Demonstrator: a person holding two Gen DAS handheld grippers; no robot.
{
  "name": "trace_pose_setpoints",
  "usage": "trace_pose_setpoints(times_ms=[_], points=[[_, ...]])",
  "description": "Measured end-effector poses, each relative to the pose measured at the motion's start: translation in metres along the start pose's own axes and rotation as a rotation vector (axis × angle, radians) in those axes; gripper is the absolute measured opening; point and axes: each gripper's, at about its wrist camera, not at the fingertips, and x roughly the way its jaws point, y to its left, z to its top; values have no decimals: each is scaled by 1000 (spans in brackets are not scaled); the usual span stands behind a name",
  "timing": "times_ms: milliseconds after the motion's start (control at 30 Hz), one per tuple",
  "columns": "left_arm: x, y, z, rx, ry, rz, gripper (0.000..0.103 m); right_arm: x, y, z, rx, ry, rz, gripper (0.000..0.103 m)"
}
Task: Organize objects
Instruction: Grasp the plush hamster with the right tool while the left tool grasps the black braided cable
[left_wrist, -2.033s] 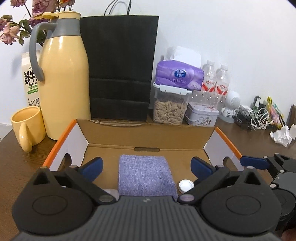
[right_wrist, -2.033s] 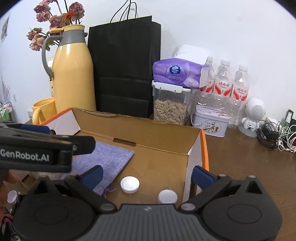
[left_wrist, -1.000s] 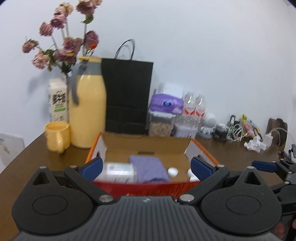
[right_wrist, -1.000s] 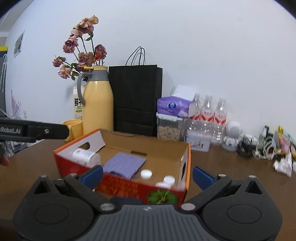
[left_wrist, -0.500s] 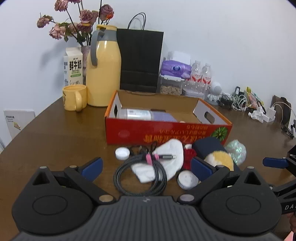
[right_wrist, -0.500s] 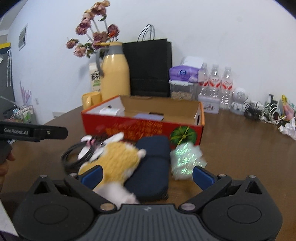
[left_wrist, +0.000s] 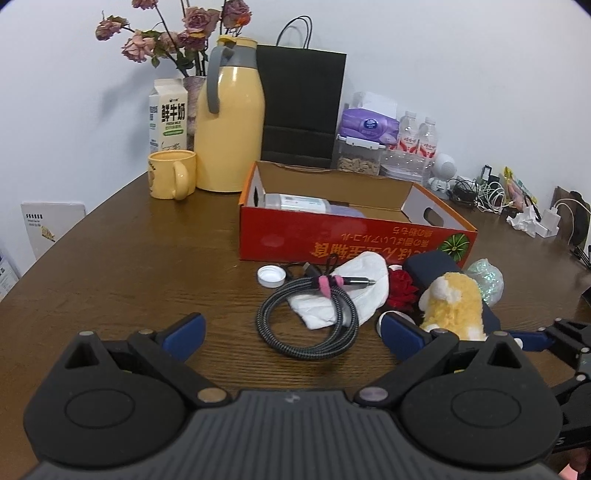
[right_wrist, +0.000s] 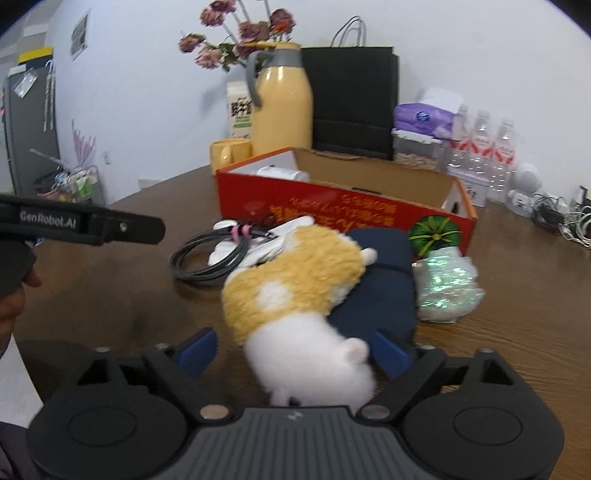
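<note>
- We have brought the right gripper (right_wrist: 293, 350) low over the plush toy (right_wrist: 295, 291), whose white end lies between the blue pads. The jaws have just been closing but are not yet pressing on it, so we judge nothing is gripped yet.
- The toy lies on a dark blue pouch (right_wrist: 380, 280) near the front edge of the desk (left_wrist: 122, 280), just in front of the red box (left_wrist: 354, 240), probably so loose things can go straight in.
- The box already holds a white bottle (left_wrist: 295, 202) at its left end.
- Our left gripper (left_wrist: 291, 332) hangs wide open and empty over bare desk, just short of the coiled cable (left_wrist: 306, 317), which lies partly over a white cloth (left_wrist: 354, 291). We think it waits its turn.
- A white cap (left_wrist: 270, 275) and a shiny wrapper (right_wrist: 445, 286) lie beside the pile, still unsorted.
</note>
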Motion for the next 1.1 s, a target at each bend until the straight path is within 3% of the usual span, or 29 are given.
trace_pose_setpoints(times_ms=[133, 267, 567, 833, 1100], points=[[0, 5, -2, -8, 5, 1, 103, 10, 4, -3, -32, 23, 0, 81], [2, 8, -4, -14, 15, 1, 103, 13, 5, -4, -35, 28, 14, 60], [2, 12, -6, -23, 23, 1, 103, 18, 5, -6, -41, 37, 43, 51], [10, 13, -2, -15, 36, 4, 103, 5, 3, -3, -27, -31, 31, 49], [43, -3, 6, 32, 103, -12, 103, -4, -12, 7, 2, -84, -18, 49]])
